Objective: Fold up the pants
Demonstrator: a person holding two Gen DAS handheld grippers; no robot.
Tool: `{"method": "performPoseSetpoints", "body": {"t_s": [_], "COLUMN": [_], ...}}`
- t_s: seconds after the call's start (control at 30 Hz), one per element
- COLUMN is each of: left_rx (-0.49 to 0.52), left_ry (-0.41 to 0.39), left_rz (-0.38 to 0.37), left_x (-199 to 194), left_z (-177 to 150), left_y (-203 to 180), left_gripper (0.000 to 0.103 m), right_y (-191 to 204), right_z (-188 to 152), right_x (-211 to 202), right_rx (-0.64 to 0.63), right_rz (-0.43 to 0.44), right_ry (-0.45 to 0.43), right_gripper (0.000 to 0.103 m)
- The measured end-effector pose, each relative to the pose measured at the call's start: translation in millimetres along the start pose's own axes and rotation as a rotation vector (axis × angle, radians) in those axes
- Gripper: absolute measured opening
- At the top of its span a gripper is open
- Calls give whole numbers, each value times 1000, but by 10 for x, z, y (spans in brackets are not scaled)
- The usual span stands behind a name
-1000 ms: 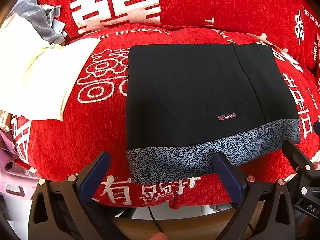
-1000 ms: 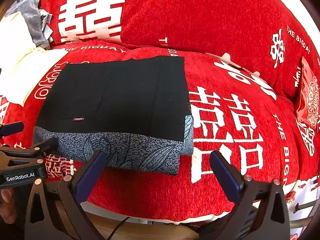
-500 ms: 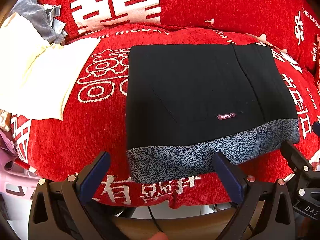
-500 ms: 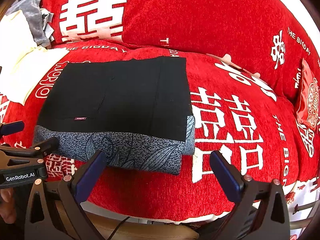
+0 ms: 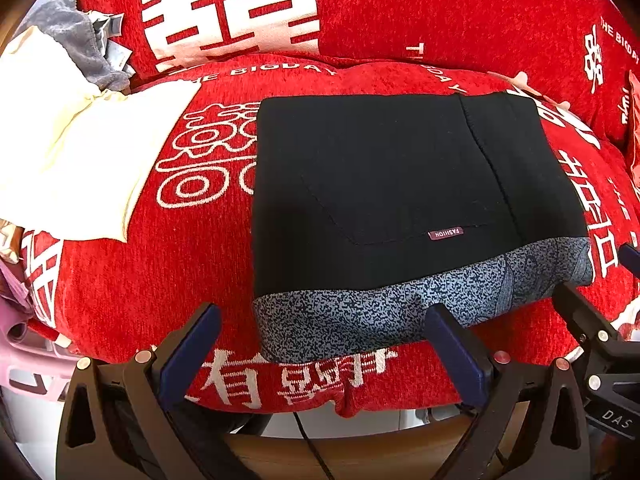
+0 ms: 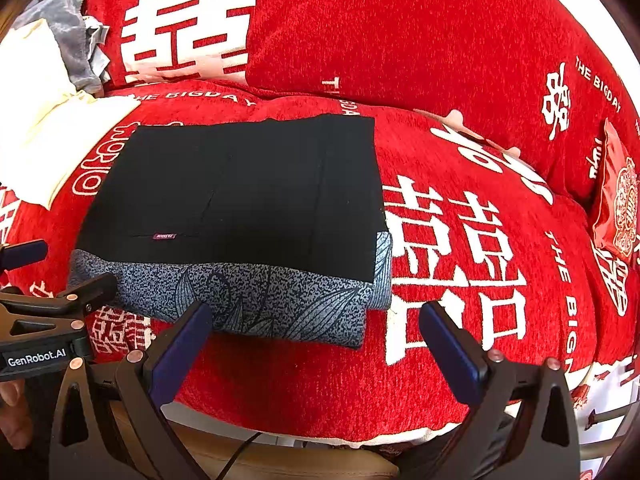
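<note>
The black pants lie folded into a flat rectangle on the red sofa seat, a small "FASHION" tag on top. Their grey speckled lining shows along the near edge. My left gripper is open, just in front of the fold's near left corner, holding nothing. My right gripper is open too, in front of the near right corner, apart from the cloth. The left gripper's side shows at the left of the right wrist view, and the right gripper's side at the right of the left wrist view.
A cream cloth and a grey cloth lie at the sofa's left end. A red cushion leans at the far right. The red backrest rises behind. A pink object sits low left.
Both grippers have drawn back very slightly; the folded pants have stayed still.
</note>
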State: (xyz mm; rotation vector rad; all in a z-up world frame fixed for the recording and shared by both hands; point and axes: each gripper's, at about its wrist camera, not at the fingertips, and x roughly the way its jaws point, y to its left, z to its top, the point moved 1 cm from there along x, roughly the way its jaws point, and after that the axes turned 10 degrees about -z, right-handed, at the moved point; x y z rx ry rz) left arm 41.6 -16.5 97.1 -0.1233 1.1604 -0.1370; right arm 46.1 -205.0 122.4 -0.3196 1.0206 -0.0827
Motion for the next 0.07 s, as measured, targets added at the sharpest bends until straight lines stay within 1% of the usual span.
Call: {"method": "performPoseSetpoints", "body": {"t_s": [0.07], "left_rx": [-4], "left_ry": [10], "left_rz": [-4], "left_x": [39], "left_z": [-43], "left_y": [30], "left_gripper": [102], "right_y": [-21], "right_z": [-35], "right_x": [29], "right_rx": [13], "right_rz": [7], "right_ry": [11], "right_gripper": [103]}}
